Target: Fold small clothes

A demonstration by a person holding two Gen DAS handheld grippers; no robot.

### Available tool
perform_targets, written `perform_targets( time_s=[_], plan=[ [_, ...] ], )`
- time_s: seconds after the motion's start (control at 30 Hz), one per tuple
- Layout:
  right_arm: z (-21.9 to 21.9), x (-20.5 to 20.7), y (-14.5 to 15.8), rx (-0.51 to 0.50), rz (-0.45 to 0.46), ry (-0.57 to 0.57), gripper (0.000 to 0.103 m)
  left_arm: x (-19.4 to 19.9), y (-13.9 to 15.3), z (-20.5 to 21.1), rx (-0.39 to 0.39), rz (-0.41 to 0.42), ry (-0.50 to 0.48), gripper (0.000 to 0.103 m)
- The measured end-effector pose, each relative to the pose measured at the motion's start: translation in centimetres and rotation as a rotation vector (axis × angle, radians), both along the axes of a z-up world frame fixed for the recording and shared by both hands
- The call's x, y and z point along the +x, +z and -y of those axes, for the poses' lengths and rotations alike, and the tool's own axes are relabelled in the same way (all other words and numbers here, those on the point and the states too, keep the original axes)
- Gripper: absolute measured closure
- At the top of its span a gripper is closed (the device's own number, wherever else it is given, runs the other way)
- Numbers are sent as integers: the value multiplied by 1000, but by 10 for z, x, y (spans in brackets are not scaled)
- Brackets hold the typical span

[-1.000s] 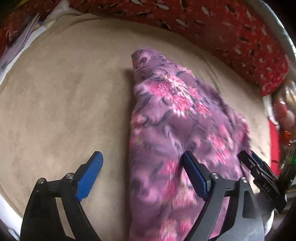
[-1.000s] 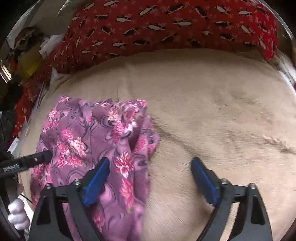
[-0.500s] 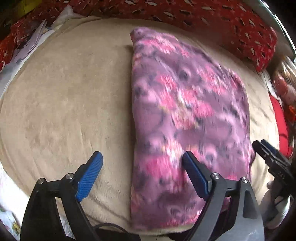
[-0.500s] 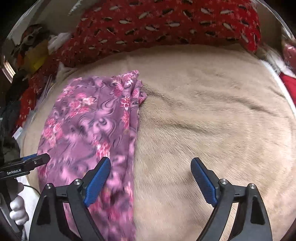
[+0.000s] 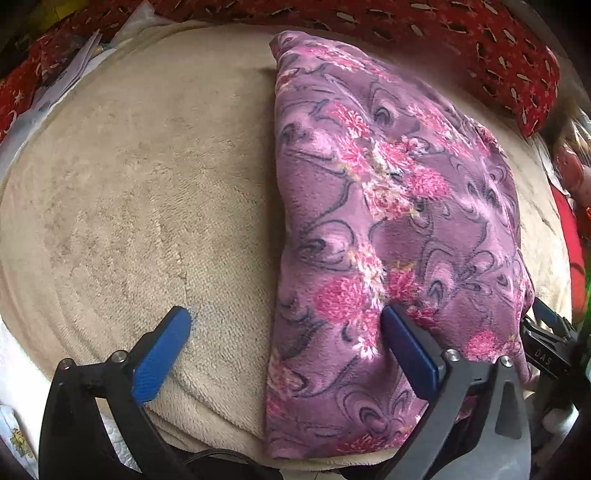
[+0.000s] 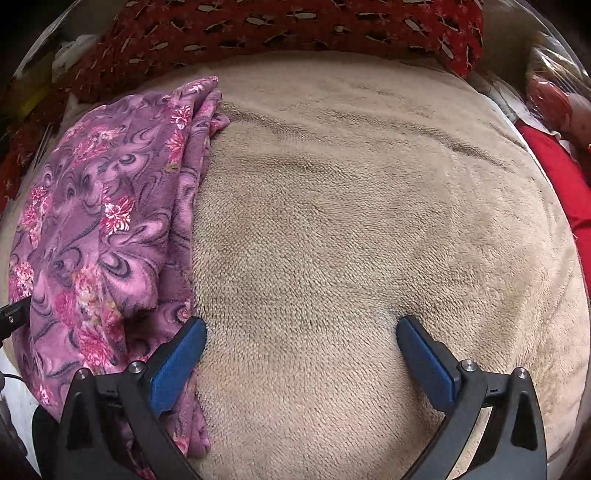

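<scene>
A purple fleece garment with pink flowers (image 5: 388,221) lies folded in a long strip on a beige blanket (image 5: 147,203). My left gripper (image 5: 288,325) is open and empty over the strip's near left edge, its right finger over the cloth, its left finger over the blanket. In the right wrist view the garment (image 6: 110,229) lies at the left. My right gripper (image 6: 301,332) is open and empty over the blanket, its left finger at the garment's right edge. The right gripper's tip (image 5: 546,343) shows at the far right of the left wrist view.
A red patterned cloth (image 6: 295,26) runs along the far edge of the blanket. Papers and clutter (image 5: 74,55) lie at the far left. Red items (image 6: 554,166) sit at the right edge. Bare blanket (image 6: 369,221) spreads to the right of the garment.
The garment, bunched and raised a second ago, now lies flat as a long strip. Both grippers have pulled back toward the near edge, still open.
</scene>
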State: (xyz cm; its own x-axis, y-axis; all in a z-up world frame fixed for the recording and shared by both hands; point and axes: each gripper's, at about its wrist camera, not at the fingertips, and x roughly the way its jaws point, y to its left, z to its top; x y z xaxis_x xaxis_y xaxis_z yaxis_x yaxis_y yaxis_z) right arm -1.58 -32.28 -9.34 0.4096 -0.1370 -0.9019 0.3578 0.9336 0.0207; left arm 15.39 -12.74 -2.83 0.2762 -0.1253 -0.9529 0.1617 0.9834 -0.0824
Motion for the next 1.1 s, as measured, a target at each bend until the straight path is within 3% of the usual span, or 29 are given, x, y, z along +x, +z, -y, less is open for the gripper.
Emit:
perform_targets(
  time_s=[0.1, 0.17, 0.2, 0.37, 0.47, 0.6, 0.67, 0.7, 0.77, 0.8, 0.97, 1.1],
  plan=[
    [-1, 9, 3, 1, -23, 8, 1, 0, -11, -4, -14, -5, -5, 0],
    [0, 25, 10, 8, -42, -5, 7, 2, -10, -6, -18, -4, -15, 0],
    [2, 27, 17, 11, -20, -18, 11, 4, -7, -7, -27, -2, -19, 0],
    [15, 44, 58, 108, 171, -60, 10, 31, 20, -21, -135, 44, 22, 0],
    [18, 72, 65, 202, 211, -35, 12, 55, 26, -22, -158, 54, 53, 0],
    [15, 106, 60, 309, 245, -13, 22, 79, 21, -14, -170, 45, 69, 0],
    [13, 122, 52, 314, 240, -17, 48, 89, 12, -9, -154, 39, 74, 0],
    [12, 130, 49, 311, 225, -9, 90, 92, 7, -5, -140, 27, 76, 0],
    [14, 141, 38, 307, 183, 4, 93, 99, -12, 5, -93, -24, 77, 0],
    [14, 143, 36, 292, 188, 7, 93, 101, -16, 4, -109, -34, 79, 0],
    [18, 131, 52, 274, 221, 24, 92, 96, 3, -15, -129, -6, 65, 0],
    [13, 98, 71, 305, 253, 140, 85, 63, 11, -32, -168, 1, 46, 0]
  ],
)
